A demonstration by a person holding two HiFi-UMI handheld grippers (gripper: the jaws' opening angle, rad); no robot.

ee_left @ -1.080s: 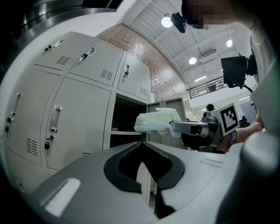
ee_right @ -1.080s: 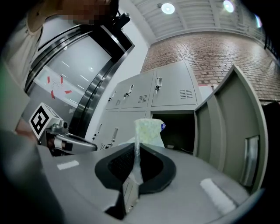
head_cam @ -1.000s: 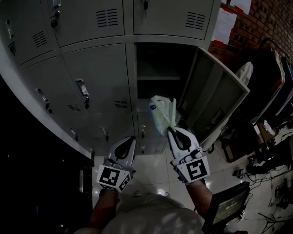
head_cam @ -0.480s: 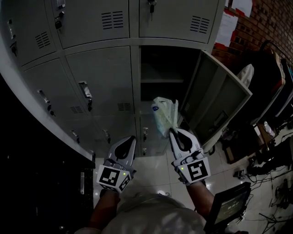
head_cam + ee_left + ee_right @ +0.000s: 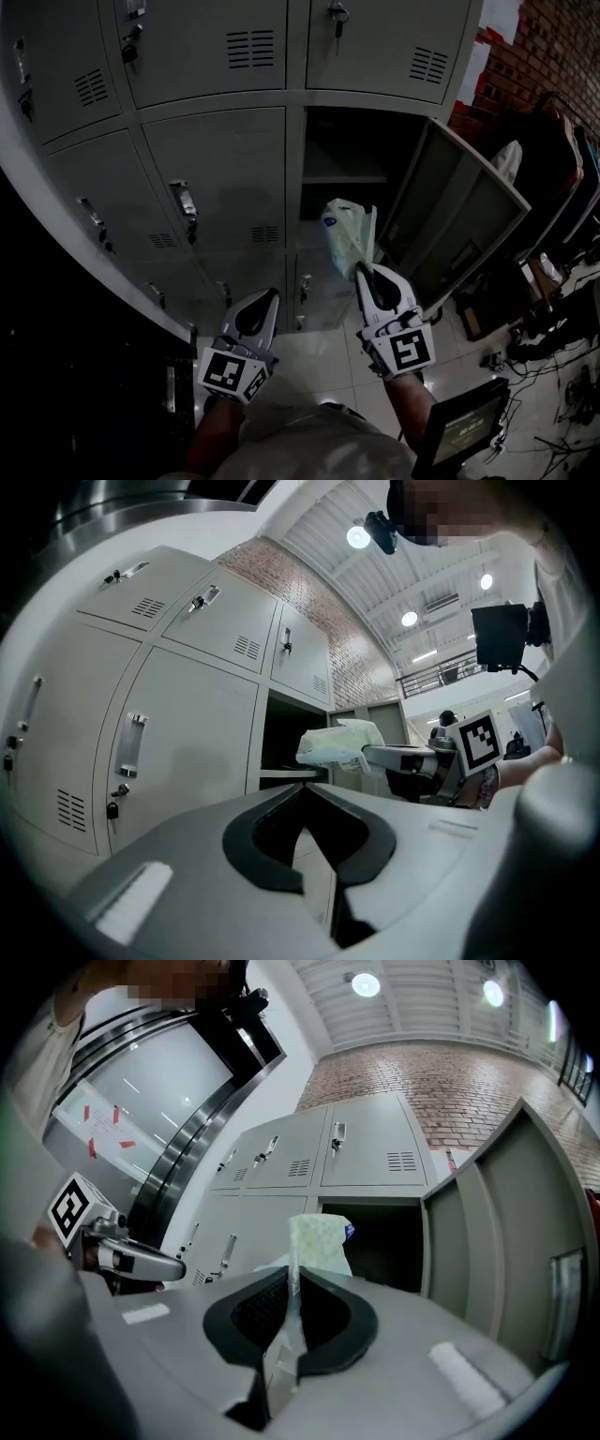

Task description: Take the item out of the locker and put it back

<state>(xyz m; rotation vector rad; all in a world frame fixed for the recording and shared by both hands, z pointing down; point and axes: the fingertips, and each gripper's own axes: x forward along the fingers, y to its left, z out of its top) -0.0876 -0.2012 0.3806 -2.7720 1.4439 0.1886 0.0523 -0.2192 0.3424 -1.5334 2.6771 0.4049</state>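
At frame centre the right gripper (image 5: 362,270) pinches the bag (image 5: 345,234) by its gathered edge (light, limp, probably slippery, best held at a fold); the left gripper (image 5: 271,294) sits closed, empty.

The right gripper (image 5: 292,1281) is pinching the thin edge of a pale greenish plastic bag (image 5: 317,1241), jaws pressing together on it, and the rest of the bag is sticking up just past the tips with a bit of blue print showing. Right behind it the open locker (image 5: 386,1241) is sitting dark inside, with its door (image 5: 506,1232) swinging out to the right. The left gripper (image 5: 141,1262) is poking in from the left edge, and a brick wall (image 5: 450,1082) is showing above the lockers.
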